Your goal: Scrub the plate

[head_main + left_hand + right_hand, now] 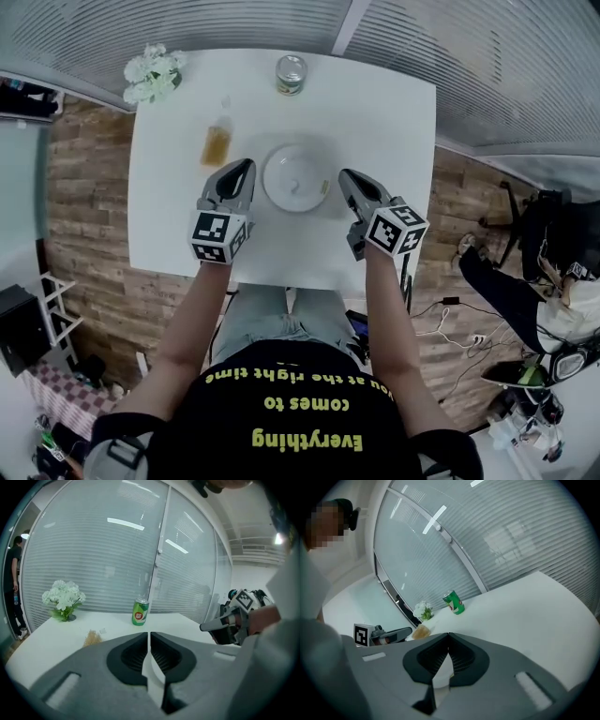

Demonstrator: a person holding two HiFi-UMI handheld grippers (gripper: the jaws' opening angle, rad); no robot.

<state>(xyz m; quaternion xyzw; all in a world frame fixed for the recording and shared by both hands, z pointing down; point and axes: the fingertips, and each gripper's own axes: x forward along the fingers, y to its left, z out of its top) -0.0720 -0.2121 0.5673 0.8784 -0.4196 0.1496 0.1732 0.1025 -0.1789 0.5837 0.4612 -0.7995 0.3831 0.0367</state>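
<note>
Jaws of the left gripper (149, 638) stand together with only a hairline slit between the pads and nothing clamped. Jaws of the right gripper (448, 641) are likewise together and empty. In the head view both grippers hang over the near half of the table (384, 122) and point away from the person, the left just beside the plate's left rim and the right just beside its right rim; contact cannot be told. The plate (289, 176) lies flat between the two tips, at the middle of the table, face up. It is round, so it has no long axis and no heading. A small yellowish item on its right rim is too small to identify. Beyond the left gripper lies a bottle (217, 142) of amber liquid. At the far edge stand a can (291, 73) and flowers (153, 73).
</note>
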